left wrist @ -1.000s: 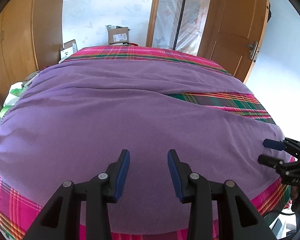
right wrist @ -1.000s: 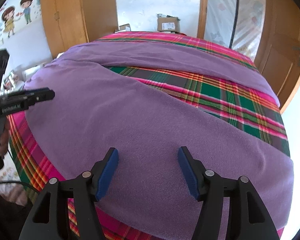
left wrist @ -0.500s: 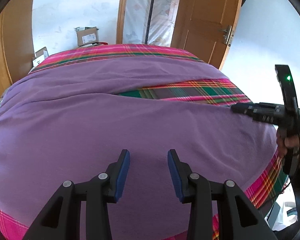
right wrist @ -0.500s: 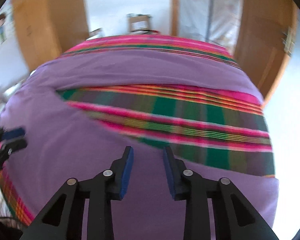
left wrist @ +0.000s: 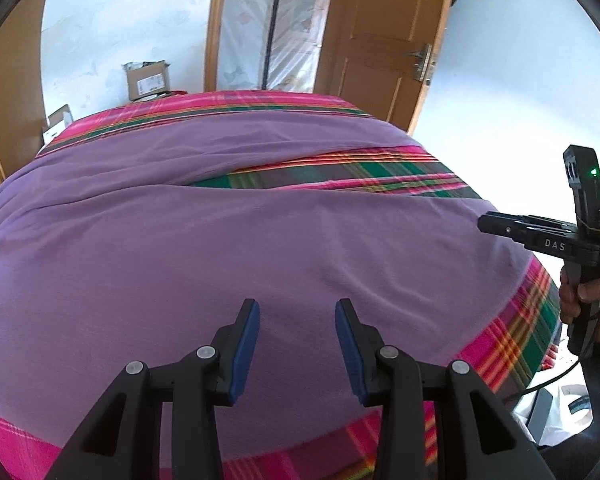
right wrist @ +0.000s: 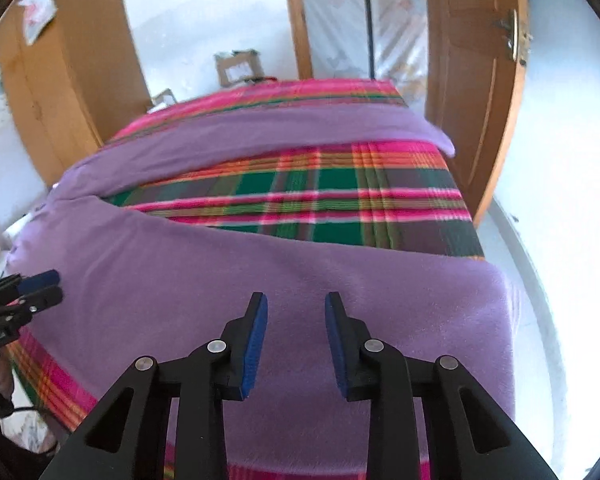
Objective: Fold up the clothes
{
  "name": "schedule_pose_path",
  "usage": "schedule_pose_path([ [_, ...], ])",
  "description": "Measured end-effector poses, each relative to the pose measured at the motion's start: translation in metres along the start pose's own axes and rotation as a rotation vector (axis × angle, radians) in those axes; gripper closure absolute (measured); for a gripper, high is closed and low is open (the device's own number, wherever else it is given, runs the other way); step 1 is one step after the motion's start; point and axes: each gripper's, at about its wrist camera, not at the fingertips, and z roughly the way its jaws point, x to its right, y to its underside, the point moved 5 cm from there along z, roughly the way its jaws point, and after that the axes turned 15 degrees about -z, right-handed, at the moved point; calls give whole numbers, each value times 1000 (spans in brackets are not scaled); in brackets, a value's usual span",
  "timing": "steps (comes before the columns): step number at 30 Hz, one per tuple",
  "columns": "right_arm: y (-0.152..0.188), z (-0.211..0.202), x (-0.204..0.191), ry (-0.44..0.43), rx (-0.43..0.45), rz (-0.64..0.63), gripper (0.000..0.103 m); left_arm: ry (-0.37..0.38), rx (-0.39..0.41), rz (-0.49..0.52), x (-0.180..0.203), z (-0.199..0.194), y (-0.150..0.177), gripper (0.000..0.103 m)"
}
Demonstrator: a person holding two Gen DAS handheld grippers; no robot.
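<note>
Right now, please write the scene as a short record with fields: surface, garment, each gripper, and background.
surface: bed with plaid cover in pink, green and orange
garment: purple garment spread flat over the bed, a wedge of plaid showing between two parts of it
left gripper: open, nothing between the pads, above the near part of the garment
right gripper: partly open, pads gripping nothing, above the garment
background: wooden door, cardboard box beyond the bed

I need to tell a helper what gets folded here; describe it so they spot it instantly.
Start at the bed with its pink-and-green plaid cover. Spread across it lies the purple garment, plain, soft and unpatterned, unlike the checked cover beneath.
</note>
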Motion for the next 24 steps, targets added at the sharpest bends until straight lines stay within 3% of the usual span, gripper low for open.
schedule_pose_path([
  [5,6,-8,-47,-120,24,-112,72,7,-21,24,9,1,14,63],
  [8,20,-5,-65,-134,3,-160,71,10,-13,35,11,-3,20,63],
  [15,46,-24,-76,-71,79,-209,71,4,28,62,11,-6,27,63],
  [24,38,-23,-80,-77,95,-187,69,-8,37,62,10,-12,32,63],
])
